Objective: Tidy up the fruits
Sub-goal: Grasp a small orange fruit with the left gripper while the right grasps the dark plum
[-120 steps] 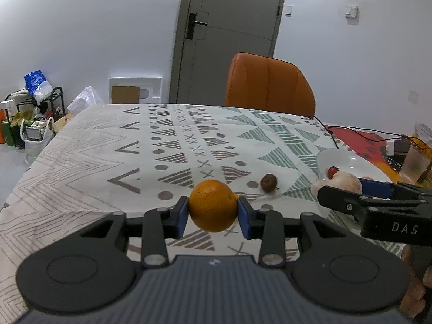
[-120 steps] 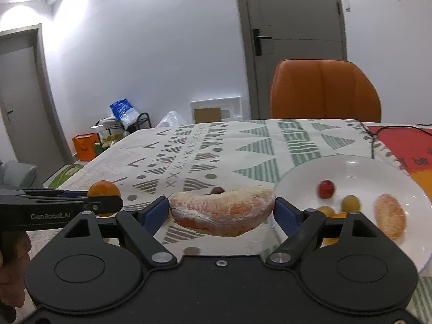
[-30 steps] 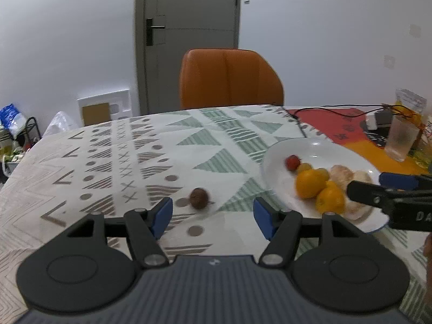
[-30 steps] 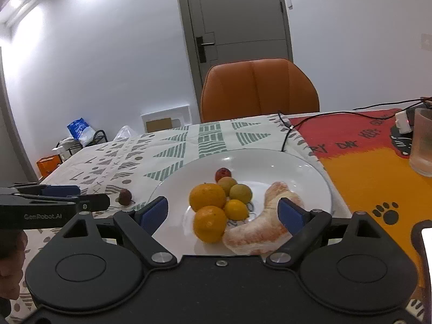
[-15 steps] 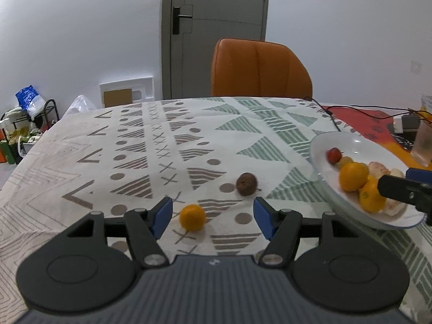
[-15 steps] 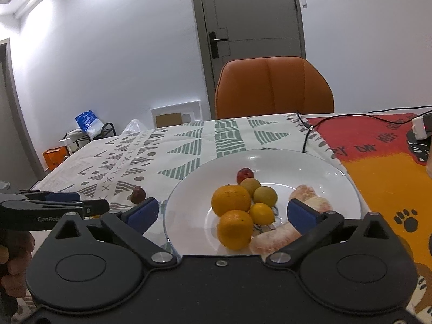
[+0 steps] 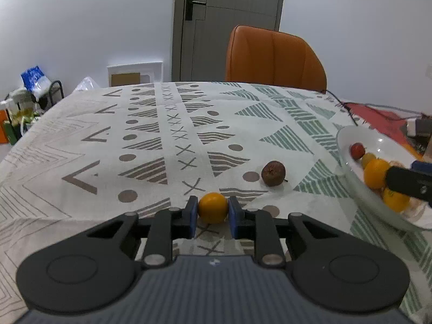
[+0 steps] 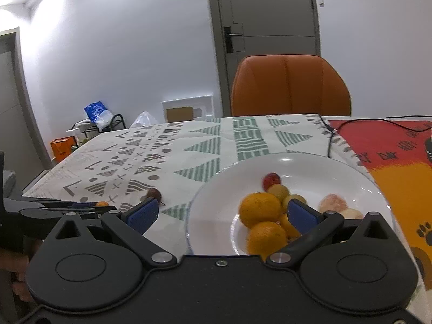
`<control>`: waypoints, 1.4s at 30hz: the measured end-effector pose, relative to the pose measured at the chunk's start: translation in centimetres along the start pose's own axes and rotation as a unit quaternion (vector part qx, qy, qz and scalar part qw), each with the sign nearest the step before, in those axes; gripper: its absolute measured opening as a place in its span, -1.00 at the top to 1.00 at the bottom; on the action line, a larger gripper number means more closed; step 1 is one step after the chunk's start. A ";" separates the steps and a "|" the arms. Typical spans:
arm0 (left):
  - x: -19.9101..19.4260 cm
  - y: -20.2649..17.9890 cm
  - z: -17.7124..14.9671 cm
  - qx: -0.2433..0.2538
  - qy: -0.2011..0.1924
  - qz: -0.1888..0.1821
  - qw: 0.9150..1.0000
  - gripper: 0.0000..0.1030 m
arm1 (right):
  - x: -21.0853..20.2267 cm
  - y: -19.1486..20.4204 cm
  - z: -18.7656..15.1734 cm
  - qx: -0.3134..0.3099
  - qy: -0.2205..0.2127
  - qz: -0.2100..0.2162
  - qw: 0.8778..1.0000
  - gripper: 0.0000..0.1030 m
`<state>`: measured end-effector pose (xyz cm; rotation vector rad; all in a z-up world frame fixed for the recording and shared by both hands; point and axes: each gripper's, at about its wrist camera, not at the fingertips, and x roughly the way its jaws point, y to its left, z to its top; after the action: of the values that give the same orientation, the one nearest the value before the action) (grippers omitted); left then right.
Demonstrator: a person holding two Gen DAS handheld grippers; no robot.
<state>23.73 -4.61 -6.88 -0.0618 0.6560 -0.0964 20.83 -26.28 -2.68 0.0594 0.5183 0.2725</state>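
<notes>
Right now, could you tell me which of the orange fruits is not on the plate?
The small orange fruit clamped in the left hand-held gripper; the others sit on the white plate.

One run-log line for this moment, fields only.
left gripper: just closed on small orange | right gripper: open, empty, over plate | brown fruit: on tablecloth

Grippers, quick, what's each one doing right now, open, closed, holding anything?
Left gripper: just closed, shut on the small orange fruit.
Right gripper: open, holding nothing, above the white plate.
</notes>
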 end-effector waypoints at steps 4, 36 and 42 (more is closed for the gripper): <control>-0.5 0.8 0.0 -0.005 -0.005 0.002 1.000 0.57 | 0.7 1.1 0.3 -0.009 -0.001 0.017 1.000 -1.00; -5.0 6.4 0.3 -0.041 -0.042 0.056 0.997 0.57 | 7.8 6.9 1.8 -0.083 0.049 0.078 0.992 -0.08; -5.8 7.8 0.2 -0.053 -0.045 0.070 0.995 0.57 | 9.1 7.7 1.3 -0.102 0.069 0.083 0.989 0.04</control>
<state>19.86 3.82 -3.92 -0.1220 0.5734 0.0765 27.19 -16.36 -5.00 -0.1159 0.6211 0.4927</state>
